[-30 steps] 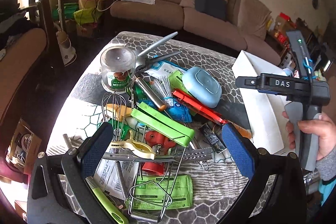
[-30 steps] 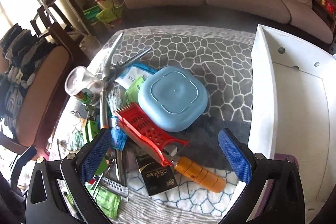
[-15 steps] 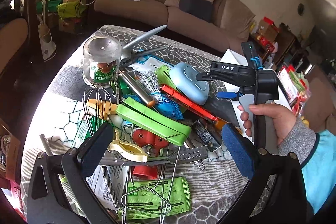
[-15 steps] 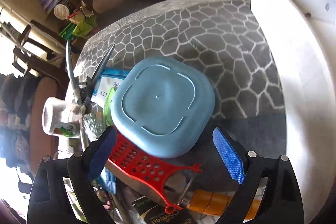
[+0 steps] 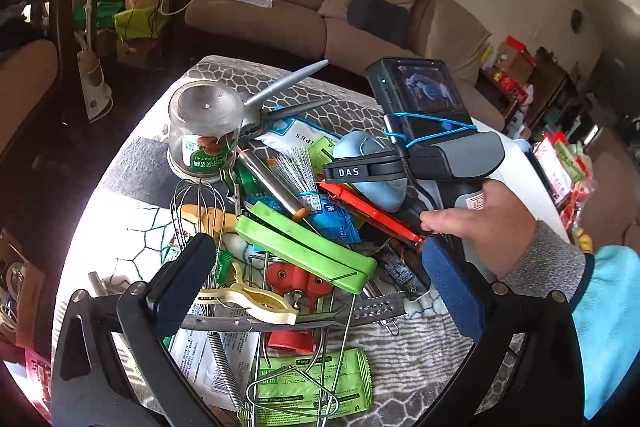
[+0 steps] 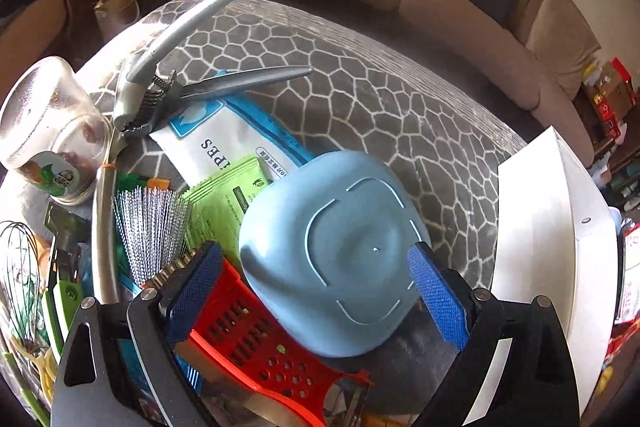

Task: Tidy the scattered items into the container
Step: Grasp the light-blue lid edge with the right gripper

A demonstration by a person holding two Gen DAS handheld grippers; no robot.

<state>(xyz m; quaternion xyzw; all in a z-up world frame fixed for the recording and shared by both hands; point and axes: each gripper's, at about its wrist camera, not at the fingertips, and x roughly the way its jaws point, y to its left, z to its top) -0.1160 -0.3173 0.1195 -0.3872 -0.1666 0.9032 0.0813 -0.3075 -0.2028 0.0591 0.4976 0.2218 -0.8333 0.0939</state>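
Right gripper (image 6: 316, 287): jaws spread wide, low over the clutter, nothing clamped. The blue dish (image 6: 336, 251) lies upside down between its fingers, closer to the right pad (image 6: 436, 299) than to the left one; contact with either pad cannot be confirmed. Below the left finger, the red grater (image 6: 256, 339) runs under the dish edge. Ahead and left of the gripper: a green packet (image 6: 224, 199), a white wipes pack (image 6: 224, 147), a bundle of silver bristles (image 6: 148, 227). Further ahead left, grey shears (image 6: 192, 67) lie open on the table (image 6: 360, 87). Far left, an overturned glass jar (image 6: 48, 131). To the right of the gripper, the white container (image 6: 548, 223), its near wall just beside the right finger.

Left gripper (image 5: 316, 283): jaws also wide apart and holding nothing, hovering above the near side of the pile. Between its fingers: a green clip (image 5: 304, 247), a red tool (image 5: 300, 283) beneath it, a cream peeler (image 5: 248, 303) by the left pad, a perforated metal blade (image 5: 360, 311). Wire whisk (image 5: 196, 211) ahead of the left finger. Below the gripper, a green sachet (image 5: 320, 387) under a wire rack. Ahead and right, the person's right hand (image 5: 492, 227) grips the other tool's handle, partly hiding the dish (image 5: 360, 151) and the container.
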